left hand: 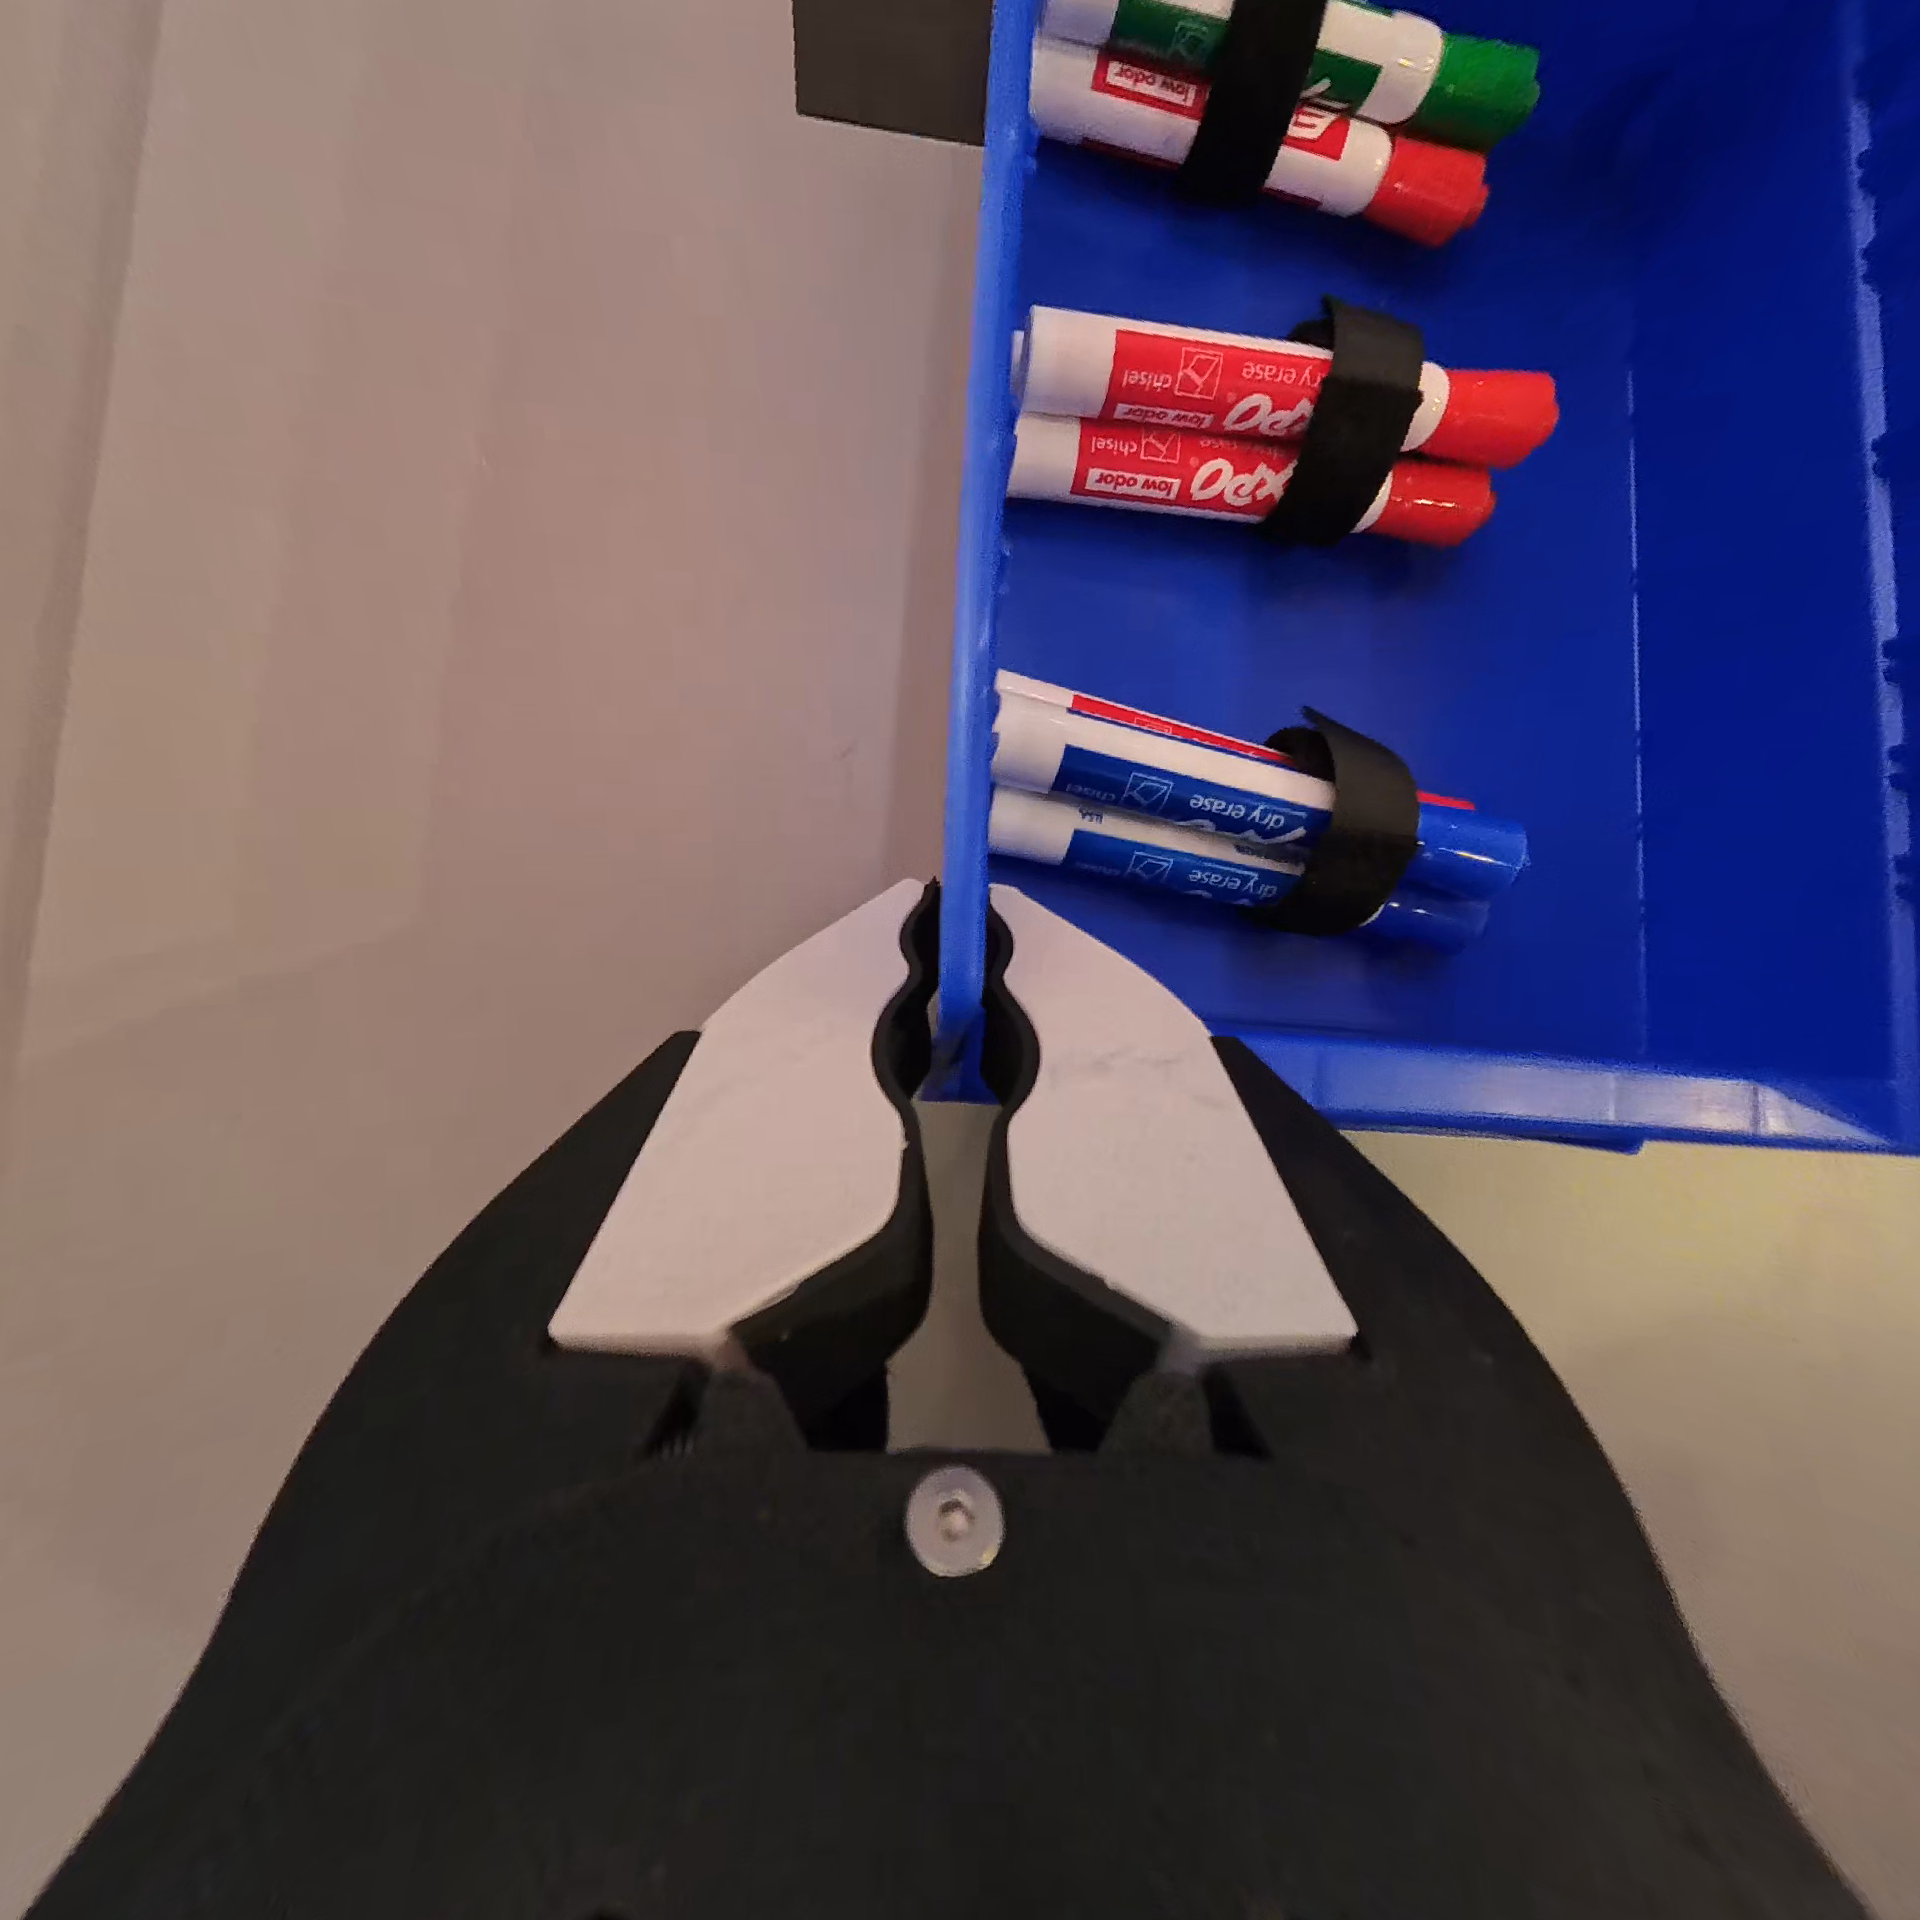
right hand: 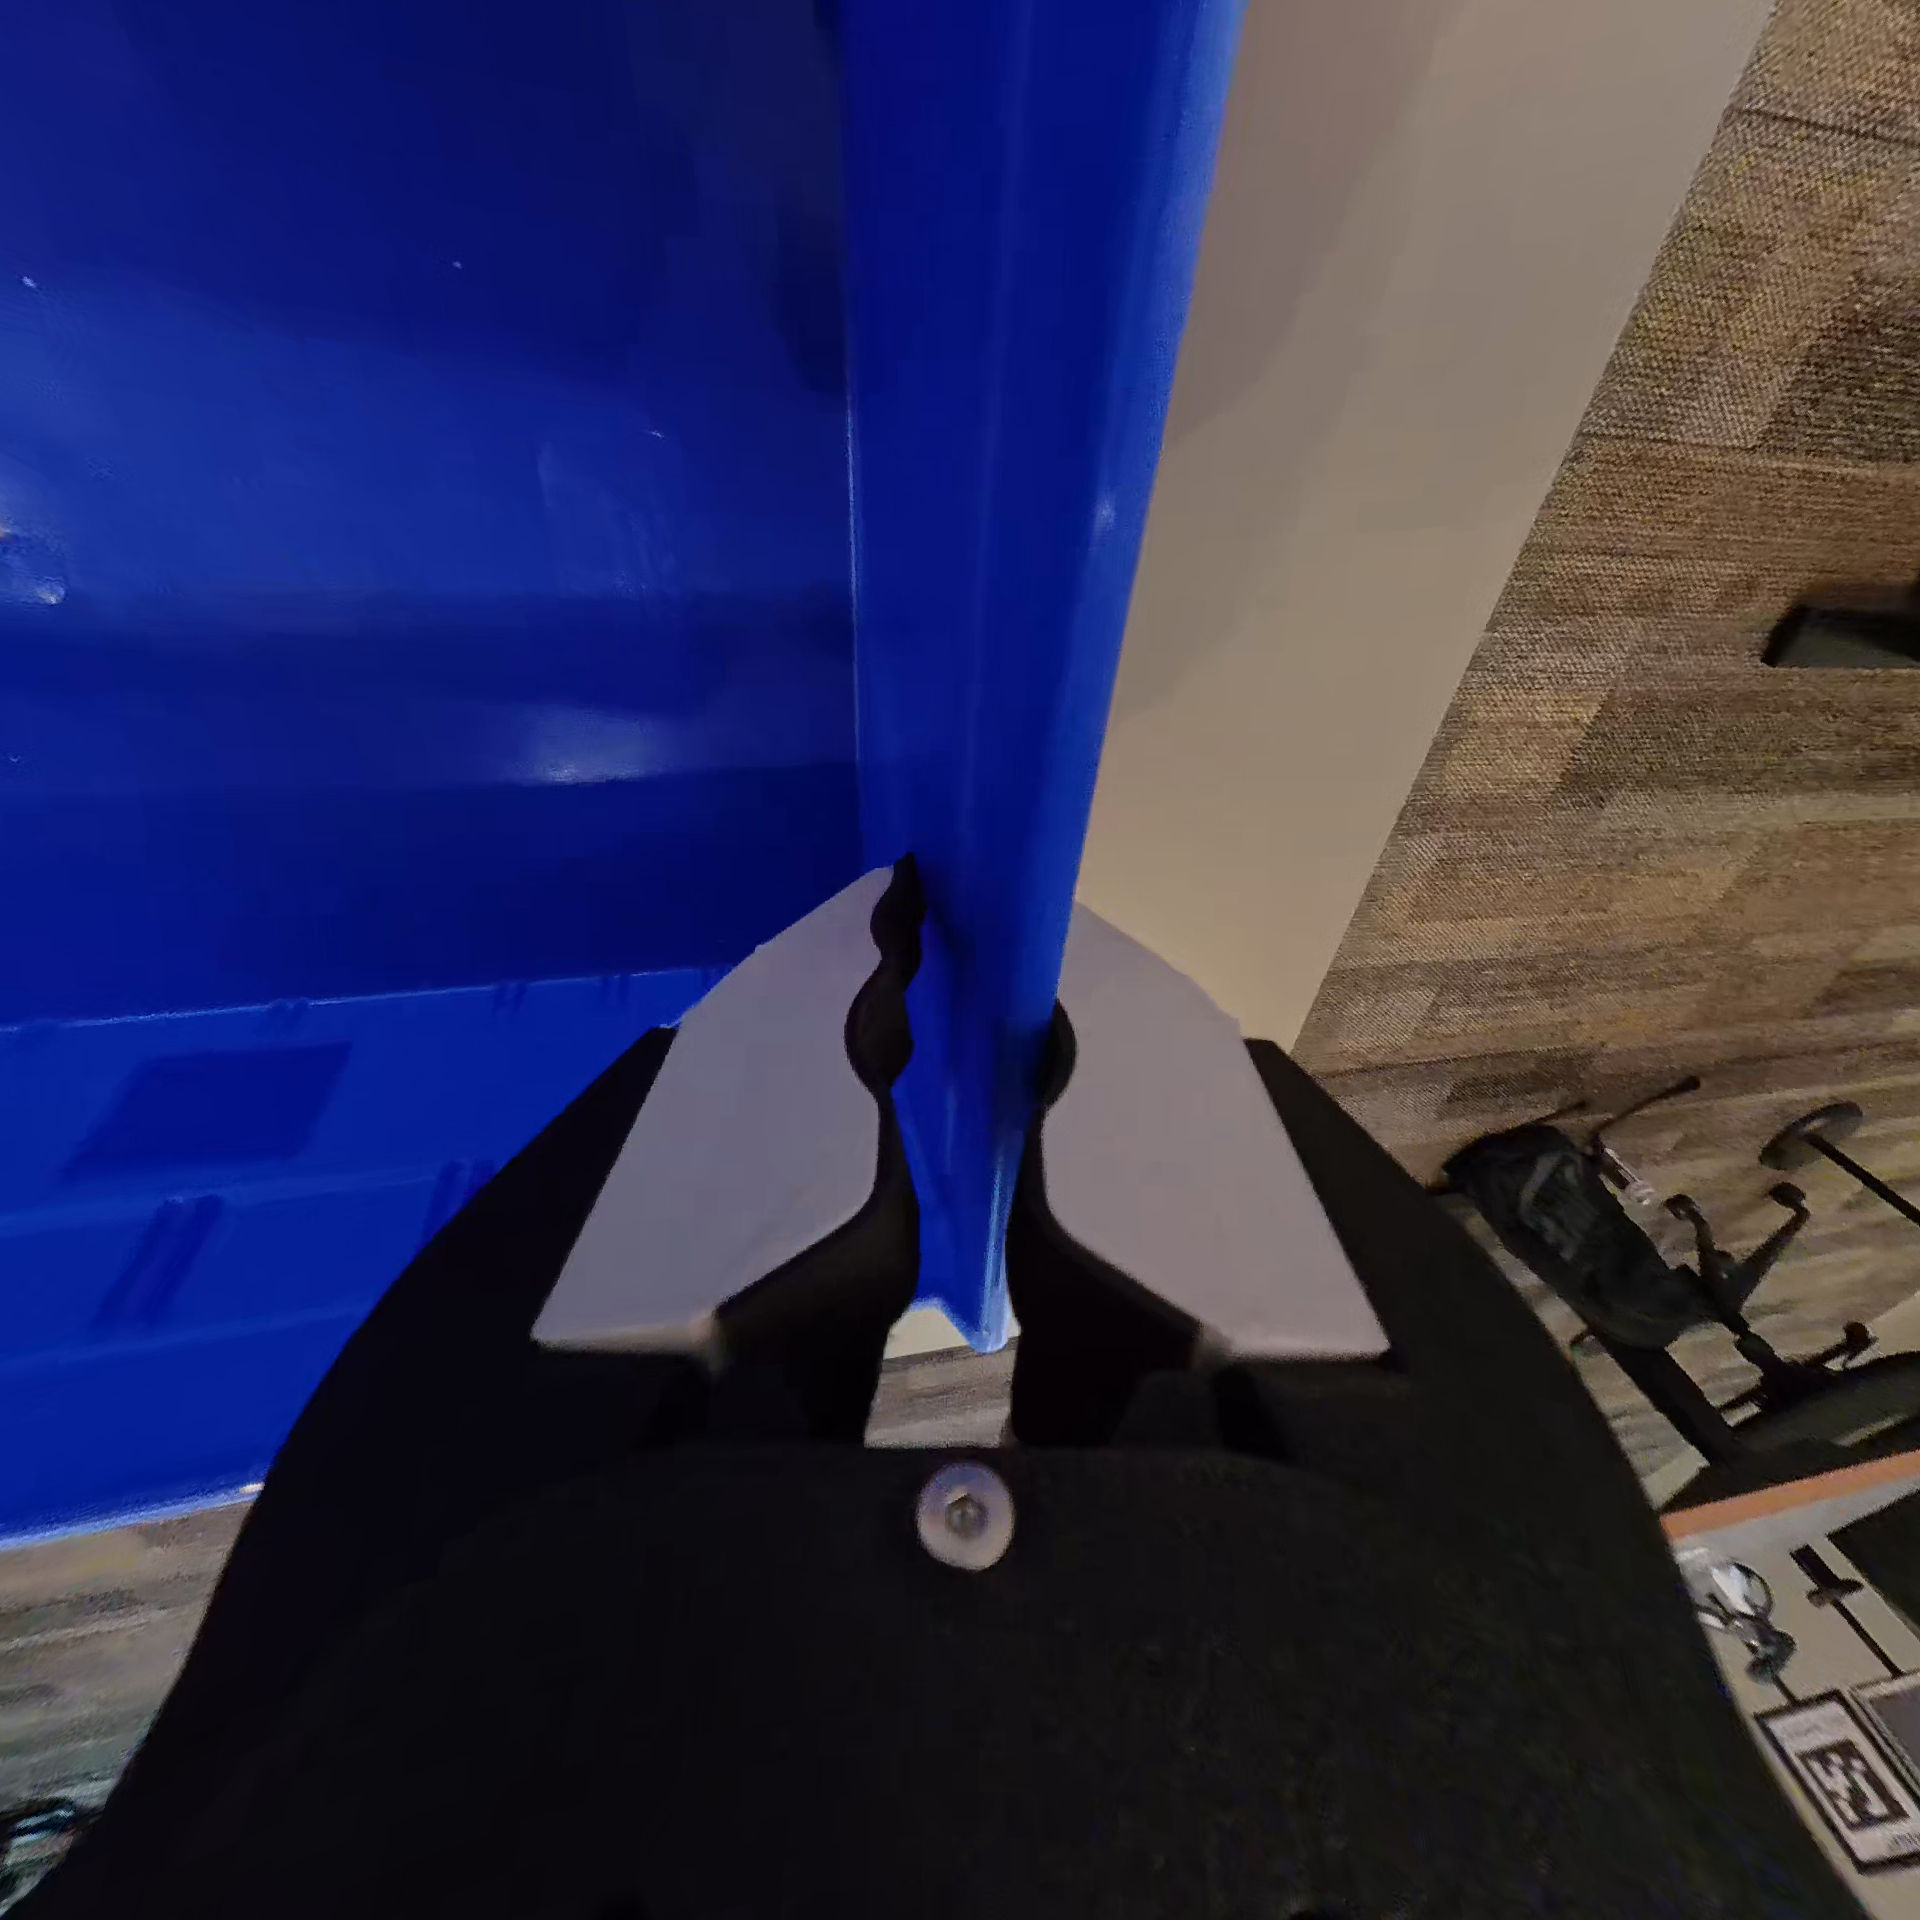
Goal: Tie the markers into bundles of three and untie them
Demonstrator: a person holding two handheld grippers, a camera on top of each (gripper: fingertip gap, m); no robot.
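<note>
A blue plastic bin (left hand: 1714, 623) holds three marker bundles, each bound by a black strap. A blue-capped bundle (left hand: 1226, 831) lies nearest, a red bundle (left hand: 1247, 426) in the middle, and a green and red bundle (left hand: 1278, 94) farthest. My left gripper (left hand: 961, 935) is shut on the bin's left wall rim (left hand: 977, 623). My right gripper (right hand: 977, 935) is shut on the bin's right wall rim (right hand: 1029, 520). In the right wrist view the bin's inside (right hand: 416, 520) shows no markers.
The light tabletop (left hand: 468, 520) lies left of the bin. A dark block (left hand: 883, 62) sits at the far edge beside the bin. The right wrist view shows carpet floor (right hand: 1662, 623), a chair base (right hand: 1714, 1299) and a desk corner with a marker tag (right hand: 1849, 1766).
</note>
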